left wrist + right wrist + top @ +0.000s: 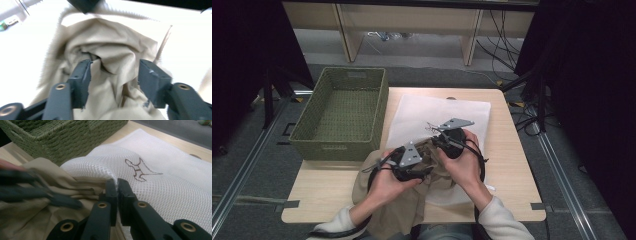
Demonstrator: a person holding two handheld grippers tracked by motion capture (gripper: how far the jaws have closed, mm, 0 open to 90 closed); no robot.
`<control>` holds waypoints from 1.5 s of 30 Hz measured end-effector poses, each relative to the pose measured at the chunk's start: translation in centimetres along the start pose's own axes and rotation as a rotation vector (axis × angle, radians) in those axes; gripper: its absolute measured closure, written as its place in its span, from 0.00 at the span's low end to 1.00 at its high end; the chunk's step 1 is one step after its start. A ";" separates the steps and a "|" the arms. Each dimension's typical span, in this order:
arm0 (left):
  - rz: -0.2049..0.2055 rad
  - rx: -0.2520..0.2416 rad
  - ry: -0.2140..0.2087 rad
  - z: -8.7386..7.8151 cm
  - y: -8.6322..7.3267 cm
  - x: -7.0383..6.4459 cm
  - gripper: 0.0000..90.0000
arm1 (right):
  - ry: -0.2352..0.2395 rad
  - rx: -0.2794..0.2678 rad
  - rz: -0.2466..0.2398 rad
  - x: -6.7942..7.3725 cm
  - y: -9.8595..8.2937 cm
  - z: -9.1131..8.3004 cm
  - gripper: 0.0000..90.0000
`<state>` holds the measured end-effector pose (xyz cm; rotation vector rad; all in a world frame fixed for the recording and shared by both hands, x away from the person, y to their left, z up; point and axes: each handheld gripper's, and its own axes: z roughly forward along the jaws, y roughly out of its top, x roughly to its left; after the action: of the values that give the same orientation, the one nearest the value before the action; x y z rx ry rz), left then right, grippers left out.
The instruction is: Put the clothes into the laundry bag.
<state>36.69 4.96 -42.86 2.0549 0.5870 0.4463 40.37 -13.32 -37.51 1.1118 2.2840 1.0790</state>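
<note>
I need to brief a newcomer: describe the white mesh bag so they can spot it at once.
On the wooden table, right of the green woven basket, lies a flat white mesh bag. The right hand-held gripper pinches its edge by the beige garment. Its see-through netting and small brown stitched figure set it apart.

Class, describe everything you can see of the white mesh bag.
The white mesh bag is fine netting, soft and limp, with a small brown stitched figure on it. It lies flat on the wooden table right of the green basket. The right gripper pinches its near edge, raising a fold; beige cloth sits at that opening.
</note>
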 end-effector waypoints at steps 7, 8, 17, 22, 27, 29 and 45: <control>-0.017 0.002 0.042 -4.8 -1.0 1.5 0.41 | -0.010 0.018 0.030 0.2 0.1 -0.2 0.98; -0.009 0.017 0.076 -5.2 -1.2 1.8 0.40 | -0.011 0.016 0.021 0.2 0.1 -0.2 0.98; -0.012 0.149 0.161 -4.3 -4.0 4.6 0.36 | -0.002 0.006 -0.006 0.0 0.1 0.0 0.98; -0.015 0.272 0.140 -2.8 -5.1 4.6 0.51 | -0.004 0.025 0.021 0.2 0.0 0.1 0.98; -0.009 0.300 0.149 -2.3 -4.8 3.6 0.80 | 0.000 0.039 0.005 0.3 -0.1 0.4 0.98; -0.027 0.293 0.138 -2.5 -4.5 3.7 0.86 | -0.013 0.051 0.041 0.5 -0.2 0.3 0.98; -0.255 0.116 -0.052 -3.7 -0.7 0.7 0.94 | -0.012 0.065 0.026 0.6 -0.6 1.0 0.98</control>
<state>35.13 8.21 -41.47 2.0588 0.8474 0.2122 40.37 -12.62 -38.59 1.1725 2.3167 1.0111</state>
